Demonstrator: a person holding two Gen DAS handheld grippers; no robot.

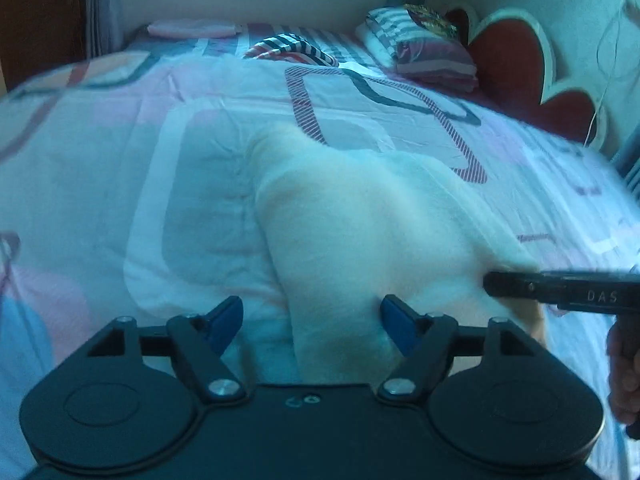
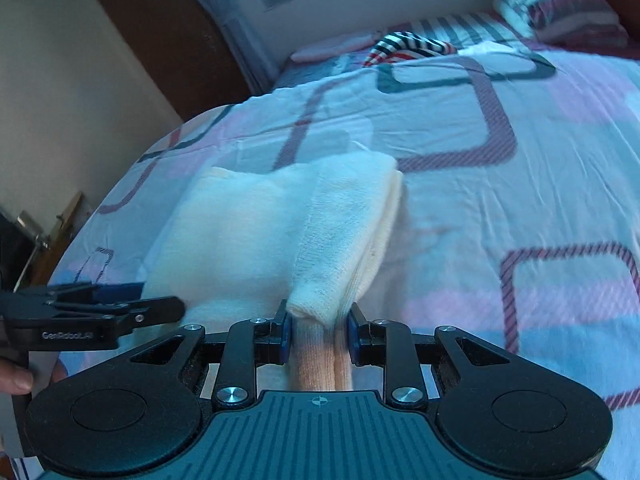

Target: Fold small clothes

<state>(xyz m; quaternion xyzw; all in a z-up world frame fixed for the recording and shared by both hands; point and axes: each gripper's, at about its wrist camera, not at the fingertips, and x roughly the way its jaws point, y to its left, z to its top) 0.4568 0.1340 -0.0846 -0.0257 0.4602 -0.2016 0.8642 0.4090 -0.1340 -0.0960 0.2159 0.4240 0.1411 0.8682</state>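
A cream knit garment lies folded on the patterned bed cover. My left gripper is open just above its near end. The cloth runs between the blue pads and the left pad stands clear of it. From the right edge my right gripper reaches onto the garment. In the right wrist view the right gripper is shut on a thick folded edge of the cream garment, which bunches up between its pads. The left gripper shows at the left, beside the garment.
A striped garment lies crumpled at the far end of the bed, with a stack of folded striped cloth to its right. A red heart-shaped headboard stands at the right. A person's hand holds the left gripper's handle.
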